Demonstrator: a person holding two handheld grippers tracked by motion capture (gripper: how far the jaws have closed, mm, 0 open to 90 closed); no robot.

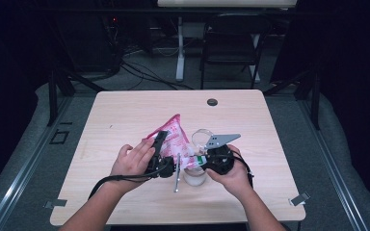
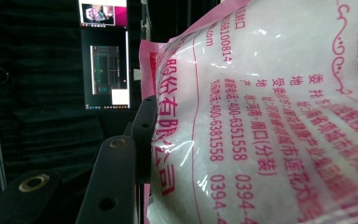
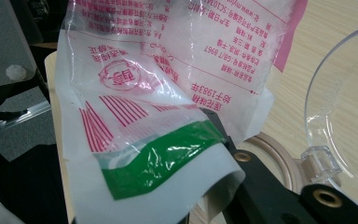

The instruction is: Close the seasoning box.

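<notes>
Holding the pink bag [image 1: 173, 137] tilted above the jar [image 1: 194, 175] on the desk [image 1: 125, 110], I keep my left hand-held gripper [image 1: 160, 144] pinching its body and my right hand-held gripper [image 1: 207, 161] pressed on its open corner, so I should pour slowly.

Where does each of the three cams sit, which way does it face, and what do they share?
High view: above the person's side of the table, looking forward and down; both forearms, left hand, right hand.
Left gripper view: on the left gripper, looking along its black jaws at the pink-and-white bag, with monitors behind.
Right gripper view: on the right gripper, facing the bag's green-striped corner and a clear jar lid.
Shared: the bag appears in all three.
</notes>
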